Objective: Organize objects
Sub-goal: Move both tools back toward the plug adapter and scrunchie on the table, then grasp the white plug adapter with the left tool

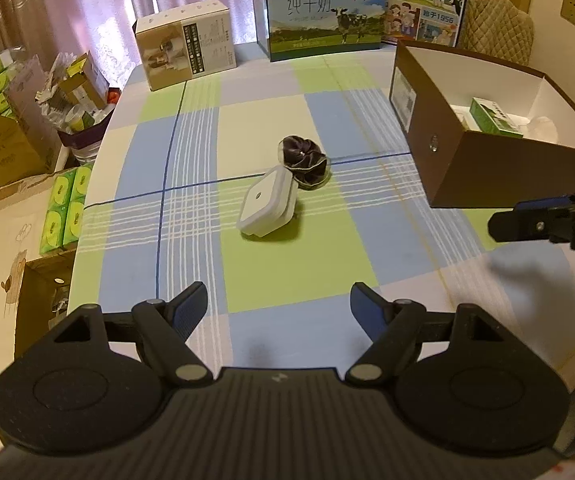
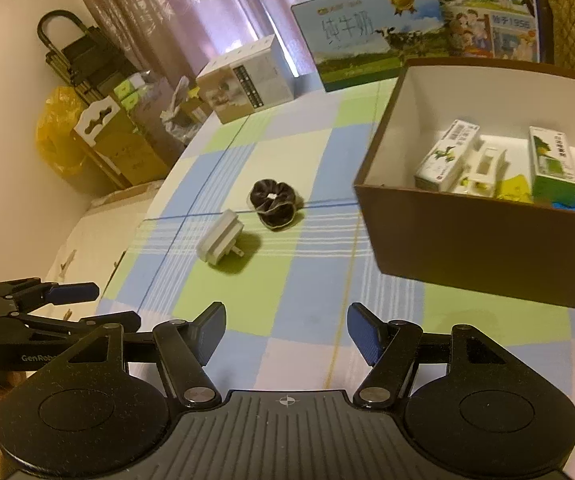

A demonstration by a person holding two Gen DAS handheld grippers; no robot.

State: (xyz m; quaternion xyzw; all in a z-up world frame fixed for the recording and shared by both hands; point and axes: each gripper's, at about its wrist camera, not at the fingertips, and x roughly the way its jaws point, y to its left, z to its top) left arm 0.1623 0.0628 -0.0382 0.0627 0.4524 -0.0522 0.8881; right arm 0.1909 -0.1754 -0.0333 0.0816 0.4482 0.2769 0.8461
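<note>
A white plug adapter (image 1: 268, 206) (image 2: 220, 242) lies on the checked tablecloth mid-table, touching a dark scrunchie (image 1: 302, 162) (image 2: 273, 203) just behind it. A brown open box (image 1: 487, 168) (image 2: 467, 236) stands to the right, holding small green and white cartons (image 2: 445, 156) and other bits. My left gripper (image 1: 278, 306) is open with nothing between its fingers, some way in front of the adapter. My right gripper (image 2: 285, 330) is open too, near the table's front edge by the box. Each gripper shows at the edge of the other's view.
Two milk cartons (image 1: 319, 12) and a beige product box (image 1: 185, 48) stand along the table's far edge. Cardboard boxes, green tissue packs (image 1: 65, 208) and a yellow bag (image 2: 57, 132) crowd the floor to the left. A quilted chair (image 1: 499, 20) is behind the brown box.
</note>
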